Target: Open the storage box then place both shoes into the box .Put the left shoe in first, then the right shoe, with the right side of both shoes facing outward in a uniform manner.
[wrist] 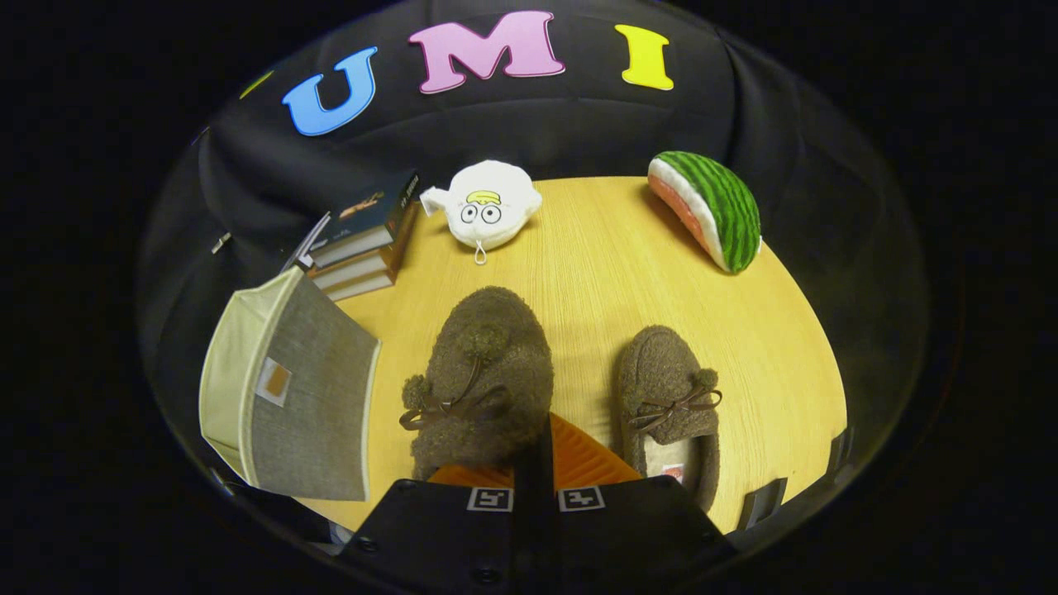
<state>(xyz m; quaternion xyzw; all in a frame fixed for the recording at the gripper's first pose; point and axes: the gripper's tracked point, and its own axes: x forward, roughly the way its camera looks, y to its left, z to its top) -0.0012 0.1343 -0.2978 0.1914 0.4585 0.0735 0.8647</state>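
The tongs [536,463] are pressed together with only a thin dark slit between the two fingers, and the heel end of the left shoe [483,376] sits right at their tips, so they look clamped on its rim, though the actual bite is covered by the fuzzy brown upper and cannot be seen. That shoe rises just ahead of the tongs, toe pointing away, its bow and pompoms facing up. The right shoe [671,405] lies on the bench [612,264] just to the right of the tongs, apart from the held one, toe also pointing away (its heel end runs down behind the tongs' body, so it is partly cut off). The storage box [289,388] stands to the left of the tongs with its opening turned leftward. Beyond it sits a stack of books [364,240], and farther ahead a white plush toy [489,207] and a watermelon plush [711,211].
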